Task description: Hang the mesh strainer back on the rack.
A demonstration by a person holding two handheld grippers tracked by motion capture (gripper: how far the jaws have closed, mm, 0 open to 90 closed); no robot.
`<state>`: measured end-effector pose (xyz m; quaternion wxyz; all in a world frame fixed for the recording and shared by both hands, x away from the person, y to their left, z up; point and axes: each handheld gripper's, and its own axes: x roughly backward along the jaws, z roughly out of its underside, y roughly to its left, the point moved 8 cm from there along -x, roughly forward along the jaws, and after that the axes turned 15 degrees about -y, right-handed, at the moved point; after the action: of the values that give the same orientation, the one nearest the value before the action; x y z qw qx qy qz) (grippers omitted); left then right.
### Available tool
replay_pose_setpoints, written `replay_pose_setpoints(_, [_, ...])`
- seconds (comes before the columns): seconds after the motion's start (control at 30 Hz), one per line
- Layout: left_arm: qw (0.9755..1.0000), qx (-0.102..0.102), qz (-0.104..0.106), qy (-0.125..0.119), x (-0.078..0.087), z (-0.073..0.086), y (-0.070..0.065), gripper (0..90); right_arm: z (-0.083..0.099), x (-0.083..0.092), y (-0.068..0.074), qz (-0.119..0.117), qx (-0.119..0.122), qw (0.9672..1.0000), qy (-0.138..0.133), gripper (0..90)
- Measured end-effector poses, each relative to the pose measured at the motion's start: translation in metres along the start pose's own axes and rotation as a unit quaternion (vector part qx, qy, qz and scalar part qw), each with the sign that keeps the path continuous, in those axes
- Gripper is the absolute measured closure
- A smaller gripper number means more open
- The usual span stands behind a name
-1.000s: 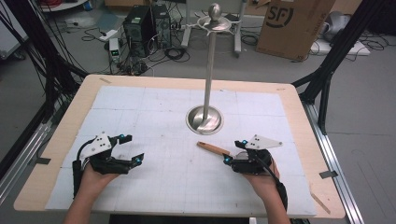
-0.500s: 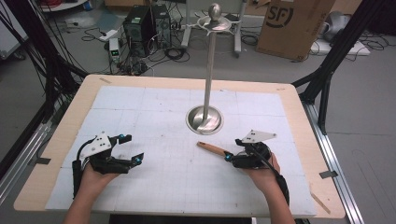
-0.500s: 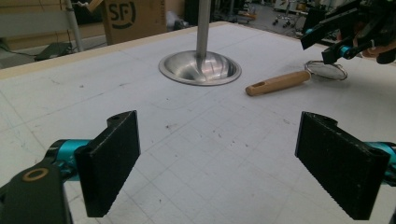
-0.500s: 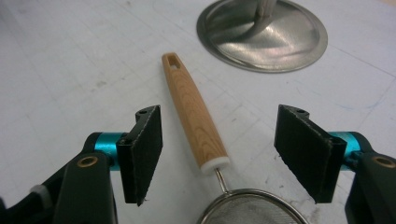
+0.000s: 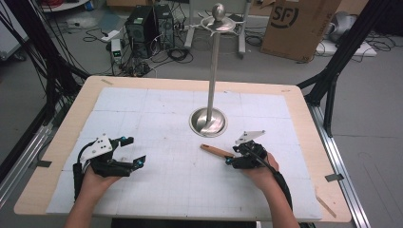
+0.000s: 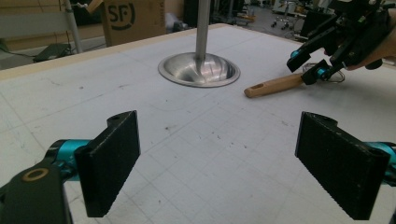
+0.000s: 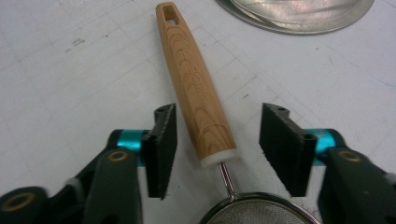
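A small strainer lies flat on the white mat, its wooden handle point(image 7: 194, 79) pointing toward the metal stand and its wire mesh bowl point(image 7: 254, 212) under my right gripper. My right gripper point(image 7: 217, 149) straddles the handle's white-capped end. Its jaws have just been closing, with the handle between them, and a gap still shows on each side. In the high view the handle point(image 5: 216, 150) lies right of centre, with the right gripper point(image 5: 229, 159) at its near end. My left gripper point(image 5: 134, 150) rests at the left of the mat, open and holding nothing point(image 6: 233, 163).
A steel pole point(image 5: 214, 71) rises from a round dished base point(image 5: 207, 122) at the mat's centre, just beyond the handle's tip. The white gridded mat point(image 5: 166, 114) covers a wooden table. Cables, computers and a cardboard box sit on the floor behind.
The right gripper has slid left along the table toward the wooden handle and now straddles its end. Its jaws stand narrower than before. The left gripper has stayed put.
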<state>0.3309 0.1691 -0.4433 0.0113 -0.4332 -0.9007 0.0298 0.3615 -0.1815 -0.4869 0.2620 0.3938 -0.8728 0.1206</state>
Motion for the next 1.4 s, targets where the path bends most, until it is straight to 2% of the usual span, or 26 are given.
replay_pose_setpoints(0.07, [1.0000,0.002,-0.001,0.001,-0.0006,0.0006,-0.0004,14.5,0.0004,-0.0005,0.0020,-0.007,-0.002,1.0000,0.007,55.2])
replay_pose_setpoints(0.13, [1.0000,0.000,-0.001,0.002,-0.0009,0.0011,-0.0003,14.5,0.0020,-0.0013,0.0026,-0.007,0.006,0.9998,0.019,58.8])
replay_pose_setpoints(0.27, [1.0000,0.001,0.001,0.003,-0.0013,0.0014,-0.0014,14.5,0.0049,-0.0041,0.0037,-0.008,0.011,0.9992,0.037,61.1])
replay_pose_setpoints(0.43, [1.0000,0.002,0.002,0.003,-0.0010,0.0013,-0.0012,14.6,0.0045,-0.0049,0.0029,-0.007,0.008,0.9991,0.041,62.3])
replay_pose_setpoints(0.57, [1.0000,0.002,0.002,0.003,-0.0010,0.0012,-0.0013,14.5,0.0030,-0.0040,0.0034,-0.008,0.005,0.9991,0.042,66.6])
replay_pose_setpoints(0.77, [1.0000,0.001,0.000,0.002,-0.0003,0.0005,-0.0008,14.5,0.0021,-0.0039,0.0041,-0.005,0.004,0.9985,0.054,66.3])
replay_pose_setpoints(1.23, [1.0000,0.000,0.000,0.002,-0.0003,0.0006,-0.0005,14.5,0.0023,-0.0045,0.0034,-0.011,0.019,0.9964,0.082,63.2])
replay_pose_setpoints(1.4, [1.0000,0.000,0.000,0.002,-0.0003,0.0006,-0.0006,14.5,-0.0005,-0.0055,0.0039,-0.015,0.037,0.9931,0.110,63.1])
